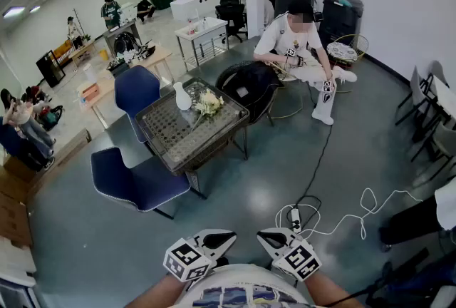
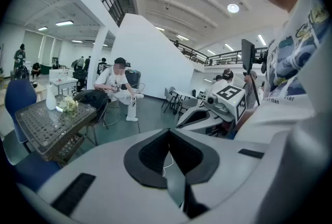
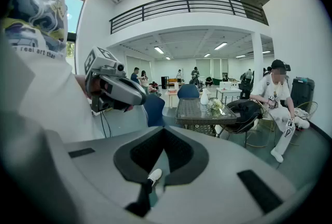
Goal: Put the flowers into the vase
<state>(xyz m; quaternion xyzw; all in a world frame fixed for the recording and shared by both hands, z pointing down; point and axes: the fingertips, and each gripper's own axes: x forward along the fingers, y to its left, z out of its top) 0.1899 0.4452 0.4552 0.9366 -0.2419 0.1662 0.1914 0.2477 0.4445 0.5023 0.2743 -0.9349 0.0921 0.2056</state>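
While both grippers hang close to our body, the task's things sit well away from us. The flowers (image 1: 207,103) lie on the table (image 1: 174,134), just beside the white vase (image 1: 182,97), which stands upright near the far edge. The left gripper (image 1: 222,237) has its jaws pressed together with nothing between them, and the right gripper (image 1: 269,235) is closed and empty as well.

We judge the task has not really begun and the step in hand is the approach. To do it well, we should walk to a side of the table where both vase and flowers are within easy reach. The near chair (image 1: 139,184) blocks the closest corner, so we should go round it rather than lean over it. A cable (image 1: 315,157) runs across the floor to our right, and we should step clear of it.

We should spread one gripper's jaws before it comes down over the flowers. The hold should go on the stems, not the blooms, though from here we cannot tell which way the stems point. The vase looks narrow at the neck and light, so the other gripper may need to steady it.
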